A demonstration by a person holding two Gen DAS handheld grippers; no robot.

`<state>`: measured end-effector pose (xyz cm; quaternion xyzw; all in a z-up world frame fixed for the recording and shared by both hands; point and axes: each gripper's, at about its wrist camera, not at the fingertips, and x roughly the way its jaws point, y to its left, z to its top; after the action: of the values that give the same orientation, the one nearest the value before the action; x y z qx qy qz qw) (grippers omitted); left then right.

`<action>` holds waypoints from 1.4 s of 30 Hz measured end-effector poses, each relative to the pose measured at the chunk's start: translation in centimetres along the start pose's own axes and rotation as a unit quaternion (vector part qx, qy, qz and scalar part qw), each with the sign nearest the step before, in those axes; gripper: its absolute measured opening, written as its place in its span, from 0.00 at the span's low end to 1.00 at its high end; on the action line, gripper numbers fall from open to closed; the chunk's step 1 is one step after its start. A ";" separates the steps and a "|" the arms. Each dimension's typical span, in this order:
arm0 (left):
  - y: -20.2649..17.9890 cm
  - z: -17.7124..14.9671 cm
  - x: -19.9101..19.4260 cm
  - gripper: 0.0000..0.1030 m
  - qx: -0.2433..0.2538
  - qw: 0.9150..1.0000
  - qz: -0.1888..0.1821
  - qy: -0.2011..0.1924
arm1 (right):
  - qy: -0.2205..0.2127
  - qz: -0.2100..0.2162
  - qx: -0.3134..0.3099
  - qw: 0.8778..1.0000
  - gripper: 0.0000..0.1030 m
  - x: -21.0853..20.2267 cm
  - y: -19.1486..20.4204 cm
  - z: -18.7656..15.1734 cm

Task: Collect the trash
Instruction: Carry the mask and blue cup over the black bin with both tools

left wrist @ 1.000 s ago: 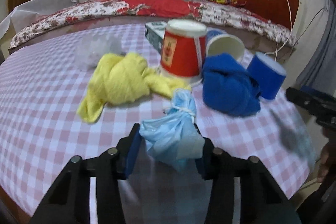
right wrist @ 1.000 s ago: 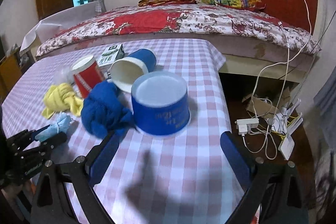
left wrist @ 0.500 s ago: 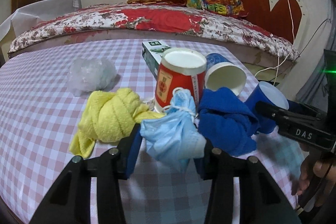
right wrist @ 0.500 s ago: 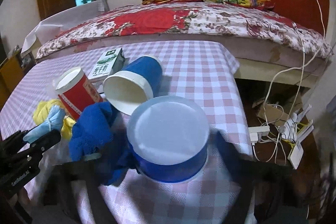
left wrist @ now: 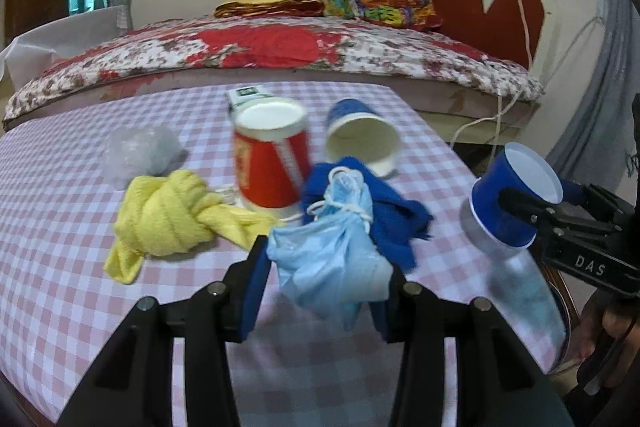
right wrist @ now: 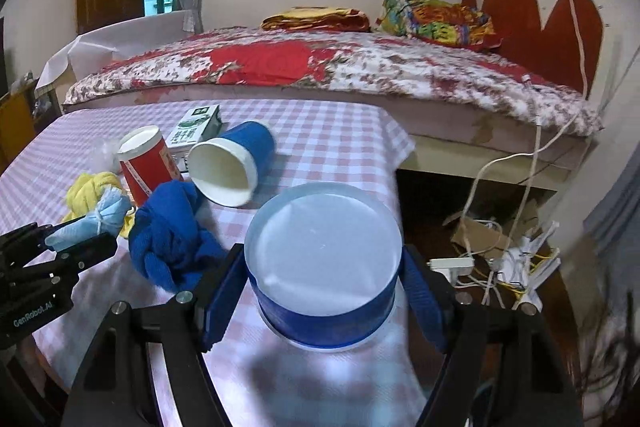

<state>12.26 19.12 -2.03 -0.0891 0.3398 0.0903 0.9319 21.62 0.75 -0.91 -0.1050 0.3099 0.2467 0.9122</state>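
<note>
I have the left gripper point(left wrist: 320, 291) pinching the soft, light mask point(left wrist: 328, 263) above the near table point(left wrist: 60, 267), right gripper point(right wrist: 320, 301) clamped on the thin, crushable cup's point(right wrist: 324, 267) sides, so light grips suffice.

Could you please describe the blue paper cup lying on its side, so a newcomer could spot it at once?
Start at the pink checked table before the floral bed. Near its far end, beside the upside-down red cup and just past the crumpled blue cloth, lies the blue paper cup. It alone is tipped over, showing its white inside.
</note>
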 end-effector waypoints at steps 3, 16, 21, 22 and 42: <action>-1.7 0.0 -0.2 0.45 0.013 1.000 -0.012 0.001 | -0.005 -0.012 0.002 1.000 0.75 -1.4 -1.2 -0.7; -9.3 -0.2 -0.7 0.45 0.075 0.995 -0.067 0.002 | -0.020 -0.051 0.038 0.998 0.75 -7.1 -6.6 -3.6; -12.8 -0.5 -0.3 0.45 0.098 0.991 -0.092 0.010 | -0.013 -0.077 0.056 0.995 0.75 -8.5 -9.9 -5.4; -13.5 -0.6 -0.2 0.45 0.103 0.990 -0.098 0.012 | -0.010 -0.082 0.059 0.995 0.75 -8.7 -10.6 -5.8; -26.0 -5.2 1.5 0.45 0.212 0.955 -0.196 0.065 | 0.047 -0.143 0.107 0.983 0.75 -11.9 -20.9 -14.6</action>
<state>16.08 -7.08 -4.21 0.0402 0.3870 -0.1738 0.9046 16.76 -26.78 -4.24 -0.0616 0.3590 0.0741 0.9283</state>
